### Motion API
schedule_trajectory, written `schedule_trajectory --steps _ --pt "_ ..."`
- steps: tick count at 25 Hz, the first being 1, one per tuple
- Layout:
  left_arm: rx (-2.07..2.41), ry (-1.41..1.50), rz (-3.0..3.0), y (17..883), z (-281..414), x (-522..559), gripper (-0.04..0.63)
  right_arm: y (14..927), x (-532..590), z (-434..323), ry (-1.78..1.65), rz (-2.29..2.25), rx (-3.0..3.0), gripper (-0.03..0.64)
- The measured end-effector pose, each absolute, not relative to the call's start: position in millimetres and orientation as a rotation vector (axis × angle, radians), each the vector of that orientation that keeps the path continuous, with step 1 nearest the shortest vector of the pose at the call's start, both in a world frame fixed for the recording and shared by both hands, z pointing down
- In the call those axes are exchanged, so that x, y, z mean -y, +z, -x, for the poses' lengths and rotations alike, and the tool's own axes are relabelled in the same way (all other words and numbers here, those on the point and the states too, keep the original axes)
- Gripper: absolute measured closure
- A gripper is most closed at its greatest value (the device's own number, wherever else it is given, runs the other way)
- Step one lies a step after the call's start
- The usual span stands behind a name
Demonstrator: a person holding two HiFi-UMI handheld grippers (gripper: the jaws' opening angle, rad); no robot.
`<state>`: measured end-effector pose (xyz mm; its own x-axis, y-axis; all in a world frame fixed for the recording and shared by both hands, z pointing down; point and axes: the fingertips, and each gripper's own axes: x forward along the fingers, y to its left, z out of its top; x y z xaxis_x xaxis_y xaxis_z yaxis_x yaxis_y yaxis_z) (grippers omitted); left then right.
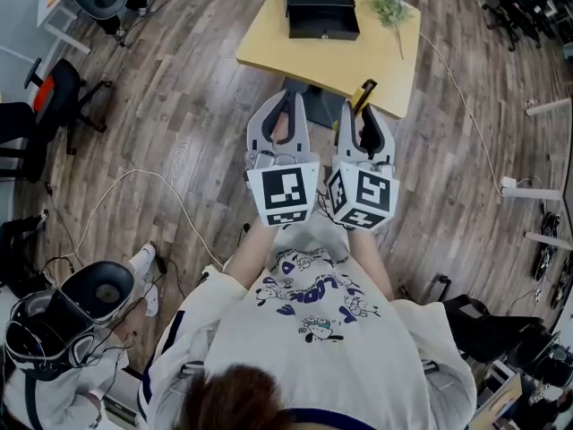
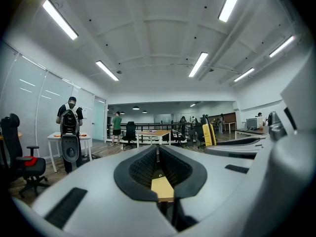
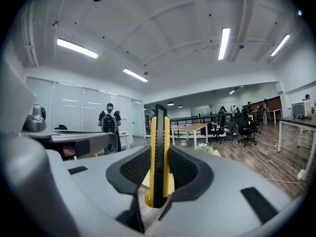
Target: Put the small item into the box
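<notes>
1. Right gripper (image 1: 363,113) clamped on yellow utility knife (image 3: 159,147), upright between pads, secure for carrying.
2. Left gripper (image 2: 158,151) pressed together, empty, just beside, likely spare.
3. Black box (image 1: 320,9) on table (image 1: 269,50) ahead, well apart; approach needed.

Two grippers are counted, the left gripper (image 1: 287,98) and the right gripper (image 1: 364,108); one knife (image 1: 363,93), one box (image 1: 320,9), one plant sprig (image 1: 391,7) and one table (image 1: 269,45) are also seen.

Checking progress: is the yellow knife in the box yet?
Out. The yellow knife stands upright, clamped between the right gripper's fingers, apart from the black box on the table.
</notes>
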<state>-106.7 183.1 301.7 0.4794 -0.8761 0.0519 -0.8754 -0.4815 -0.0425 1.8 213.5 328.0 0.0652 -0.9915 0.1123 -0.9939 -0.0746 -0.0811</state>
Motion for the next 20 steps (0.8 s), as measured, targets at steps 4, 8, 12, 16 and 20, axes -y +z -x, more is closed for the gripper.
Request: schedule_trajectory --steps 4,8,12,16,20 --pt "-1.592 -0.116 2.714 305 111 -177 0.568 331 -210 1 0.232 -2.282 2.098 0.489" --pt "-1.600 -0.134 2.731 313 114 -166 0.568 338 -202 2 0.253 -2.276 2.082 0.489" --pt "-1.610 -0.152 2.742 319 110 -150 0.568 343 -188 -3 0.269 -2.266 2.069 0.489" --pt "-1.622 -0.164 2.744 326 102 -133 0.568 349 -172 -11 0.271 -2.253 2.067 0.489" --pt "-1.633 -0.170 2.735 327 91 -110 0.568 352 -147 -25 0.278 -2.244 2.075 0.489"
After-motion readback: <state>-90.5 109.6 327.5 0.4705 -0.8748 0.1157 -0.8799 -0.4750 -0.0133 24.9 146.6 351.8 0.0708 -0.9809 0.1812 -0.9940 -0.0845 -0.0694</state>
